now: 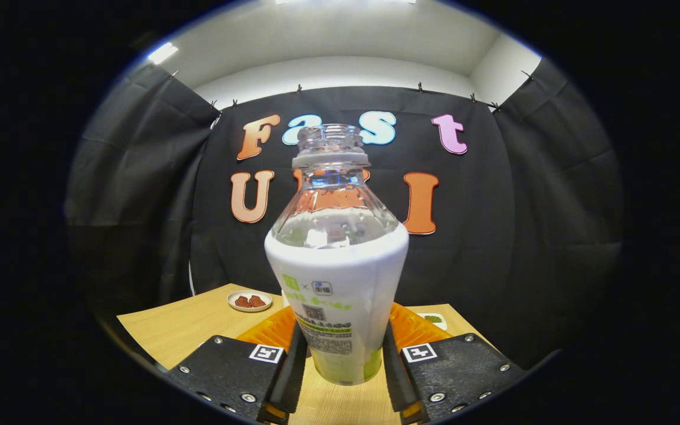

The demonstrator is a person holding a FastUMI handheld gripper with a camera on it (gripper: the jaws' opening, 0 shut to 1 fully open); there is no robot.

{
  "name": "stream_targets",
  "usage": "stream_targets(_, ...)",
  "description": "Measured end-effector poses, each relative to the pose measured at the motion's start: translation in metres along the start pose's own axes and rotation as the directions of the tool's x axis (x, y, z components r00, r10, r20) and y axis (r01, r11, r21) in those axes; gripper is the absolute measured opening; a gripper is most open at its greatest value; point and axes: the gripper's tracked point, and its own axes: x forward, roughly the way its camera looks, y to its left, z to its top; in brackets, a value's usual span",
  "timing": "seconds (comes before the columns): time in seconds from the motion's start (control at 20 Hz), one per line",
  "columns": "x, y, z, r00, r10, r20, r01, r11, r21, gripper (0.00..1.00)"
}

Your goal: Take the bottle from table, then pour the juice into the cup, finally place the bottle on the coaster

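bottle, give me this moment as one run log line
hand-held gripper: shut on bottle | bottle: upright, uncapped, between fingers | dish: beyond, on table

- Light comes from above: a ceiling strip lamp (163, 53) glows bright and slightly blown out.
- The pale upper wall (340, 71) is evenly lit, while the dark cloth backdrop soaks up light and looks dim.
- The bottle (337, 277) is sharp; its clear neck carries small glints and warped reflections.
- The table (180, 324) is softly lit, shadows faint.
- Fisheye bending curves the cloth edges and table outward.
- The small dish (249, 301) looks slightly soft, perhaps from distance.
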Motion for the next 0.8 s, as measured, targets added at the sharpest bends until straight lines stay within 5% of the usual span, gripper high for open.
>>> stream_targets(0.55,0.009,0.004,-0.011,1.000,-0.003,0.007,0.002,1.000,0.014,0.61)
stream_targets(0.8,0.023,0.019,-0.057,0.998,0.034,-0.056,-0.031,0.998,0.049,0.61)
